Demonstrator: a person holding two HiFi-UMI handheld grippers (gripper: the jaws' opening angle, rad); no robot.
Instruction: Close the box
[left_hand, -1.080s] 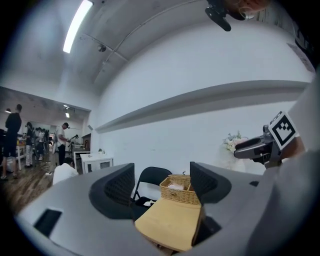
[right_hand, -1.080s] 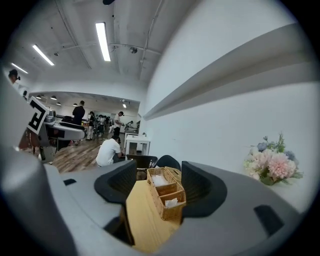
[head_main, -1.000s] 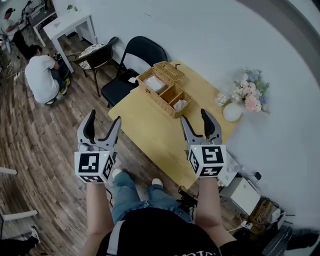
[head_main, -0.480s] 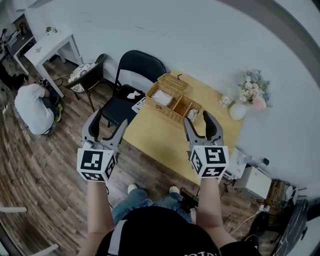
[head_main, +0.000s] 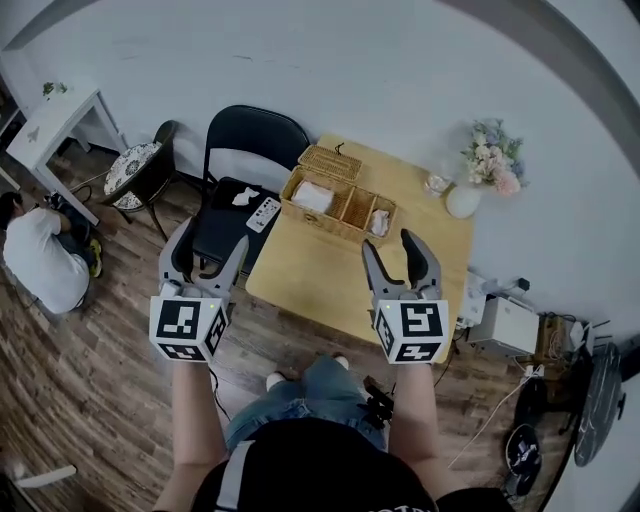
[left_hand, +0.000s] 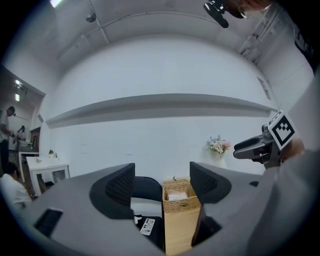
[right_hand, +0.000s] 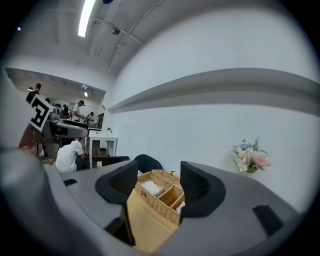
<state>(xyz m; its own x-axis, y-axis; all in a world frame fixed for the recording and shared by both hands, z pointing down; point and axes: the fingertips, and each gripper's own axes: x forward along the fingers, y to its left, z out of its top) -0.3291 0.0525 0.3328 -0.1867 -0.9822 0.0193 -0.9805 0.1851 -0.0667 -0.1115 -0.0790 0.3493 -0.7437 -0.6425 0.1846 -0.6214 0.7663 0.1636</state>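
Head view: both forearms stretched forward from the body, side by side, left claw (head_main: 210, 233) and right claw (head_main: 390, 242) each gripped in a hand, marker cubes facing up.
Left claw state: jaws wide apart, nothing between them; held off the left edge of the surface (head_main: 320, 275).
Left gripper view: left claw (left_hand: 162, 182) open, box (left_hand: 180, 197) far beyond the gap, closer to the right jaw.
Right claw state: jaws apart and empty, held over the near part of the surface.
Right gripper view: right claw (right_hand: 159, 184) open, box (right_hand: 159, 197) well beyond, framed between the jaws.
Box place: wicker box (head_main: 338, 205) on the far part of the surface, ahead and left of the right claw, ahead and right of the left claw, well apart from both.
Lid (head_main: 330, 162): tipped back open on the box's far side, away from the claws.
Chair (head_main: 245, 150): black, just beyond the left claw, a remote (head_main: 263, 213) on its seat.
Flowers (head_main: 490, 160): in a white vase, far ahead and right of the right claw.
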